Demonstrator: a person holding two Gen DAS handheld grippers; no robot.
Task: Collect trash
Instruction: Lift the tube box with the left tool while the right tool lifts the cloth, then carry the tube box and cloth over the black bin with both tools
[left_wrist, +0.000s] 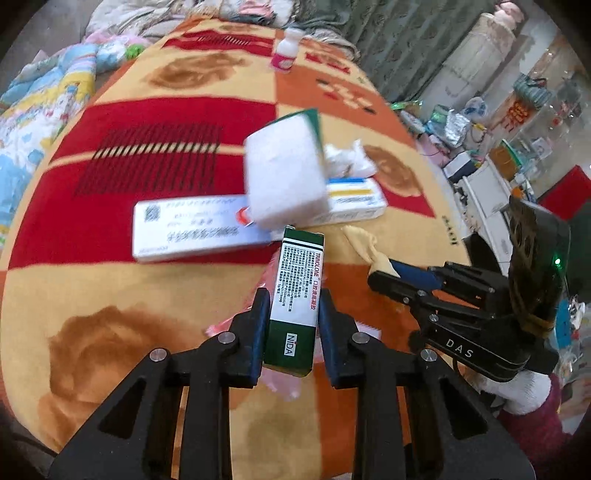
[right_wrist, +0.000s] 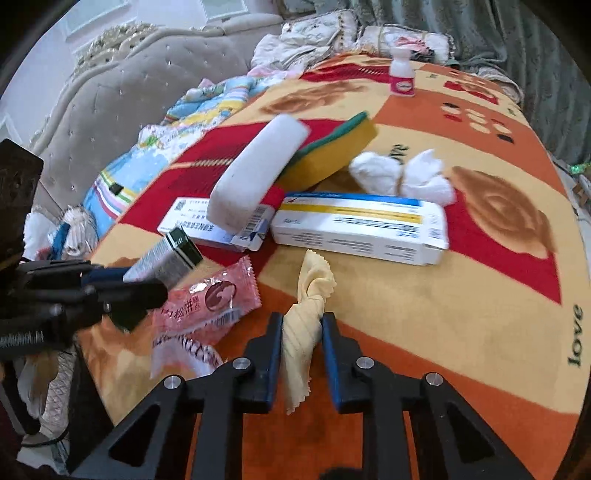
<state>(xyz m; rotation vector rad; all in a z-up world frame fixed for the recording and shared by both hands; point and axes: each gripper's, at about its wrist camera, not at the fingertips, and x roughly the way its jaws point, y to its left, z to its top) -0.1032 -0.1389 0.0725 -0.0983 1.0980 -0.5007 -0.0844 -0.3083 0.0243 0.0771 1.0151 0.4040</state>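
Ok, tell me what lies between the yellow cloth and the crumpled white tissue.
In the right wrist view, the blue-and-yellow-striped white carton lies across the blanket between the yellow cloth, pinched in the right gripper, and the tissue.

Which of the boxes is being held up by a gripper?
The small green box, clamped in the left gripper. The two long white boxes just lie on the blanket.

1. The blanket (right_wrist: 461, 302) is soft, matt woven cloth.
2. The green box (left_wrist: 295, 295) is smooth printed cardboard.
3. The yellow cloth (right_wrist: 306, 314) is thin, pinked fabric.
4. The pink wrapper (right_wrist: 210, 299) is glossy plastic film.
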